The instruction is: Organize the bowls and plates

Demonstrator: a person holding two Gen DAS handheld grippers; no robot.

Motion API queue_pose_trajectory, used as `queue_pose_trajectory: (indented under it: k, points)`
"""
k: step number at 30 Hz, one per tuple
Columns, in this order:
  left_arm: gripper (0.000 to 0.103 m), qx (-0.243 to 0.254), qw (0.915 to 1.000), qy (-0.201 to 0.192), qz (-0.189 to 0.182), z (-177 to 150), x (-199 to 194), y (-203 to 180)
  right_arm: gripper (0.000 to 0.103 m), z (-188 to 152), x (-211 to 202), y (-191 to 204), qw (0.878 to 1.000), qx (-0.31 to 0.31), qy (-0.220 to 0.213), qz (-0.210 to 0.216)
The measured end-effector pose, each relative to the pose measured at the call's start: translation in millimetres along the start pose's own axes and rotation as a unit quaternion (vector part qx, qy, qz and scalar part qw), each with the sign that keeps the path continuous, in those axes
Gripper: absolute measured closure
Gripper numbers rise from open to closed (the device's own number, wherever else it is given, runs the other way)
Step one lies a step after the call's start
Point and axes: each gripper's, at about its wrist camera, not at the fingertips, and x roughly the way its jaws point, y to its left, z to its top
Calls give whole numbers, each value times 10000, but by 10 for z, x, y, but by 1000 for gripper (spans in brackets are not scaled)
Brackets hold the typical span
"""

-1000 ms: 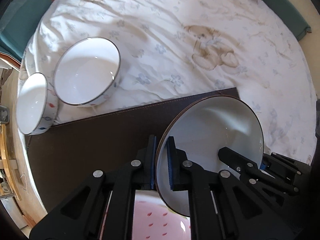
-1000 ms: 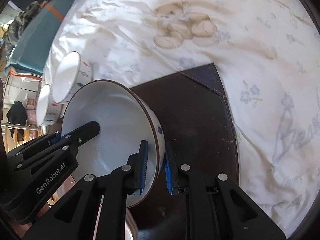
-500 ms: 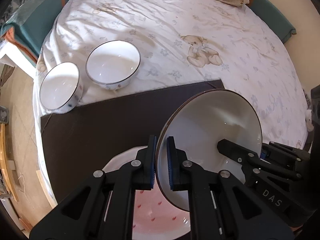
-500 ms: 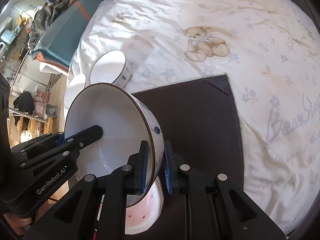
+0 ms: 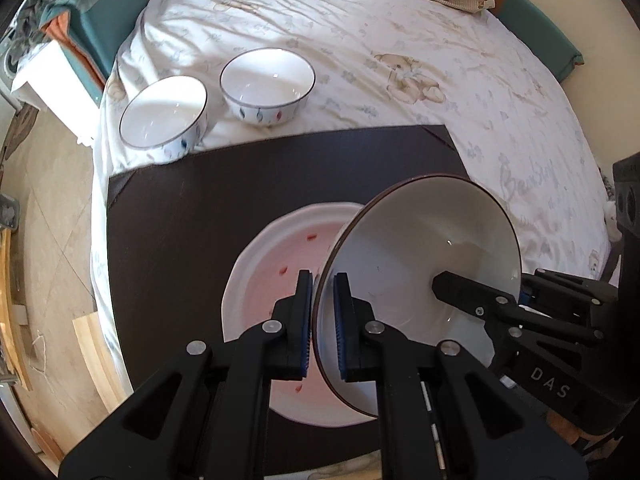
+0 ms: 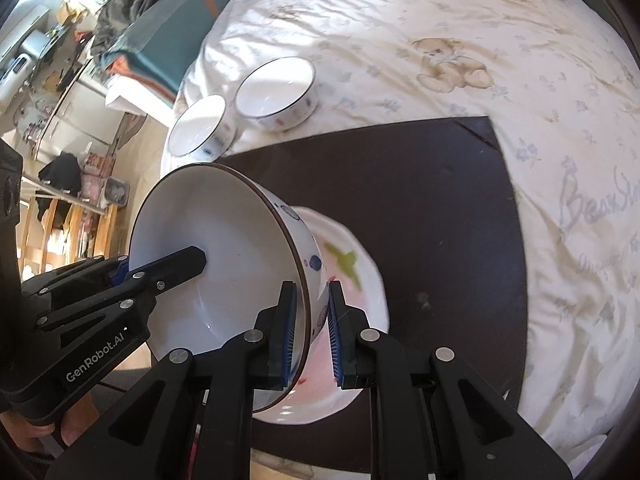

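Both grippers pinch one brown-rimmed bowl (image 5: 424,280) by opposite rim edges: the left gripper (image 5: 322,320) and the right gripper (image 6: 311,326) each have jaws clamped on its wall. It hangs tilted over a pink-speckled plate (image 5: 276,248) on a dark mat (image 5: 180,208). Beyond, two small bowls (image 5: 267,86) sit side by side on the bedsheet (image 5: 400,40).

Left gripper (image 5: 322,312): closed on the near rim of the bowl (image 5: 424,280), one finger inside, one outside.
Right gripper (image 6: 311,334): closed on the opposite rim of the same bowl.
Pose: the two grippers face each other, with the bowl tilted between them.
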Motion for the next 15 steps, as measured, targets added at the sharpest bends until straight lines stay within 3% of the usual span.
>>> queue_pose_trajectory:
  k: [7, 15]
  points:
    - [96, -109, 9996, 56, -252, -173, 92, 133, 86, -181, 55, 55, 10000, -25, -6, 45]
    - [96, -268, 9990, 276, -205, -224, 288, 318, 85, -200, 283, 85, 9998, -46, 174, 128]
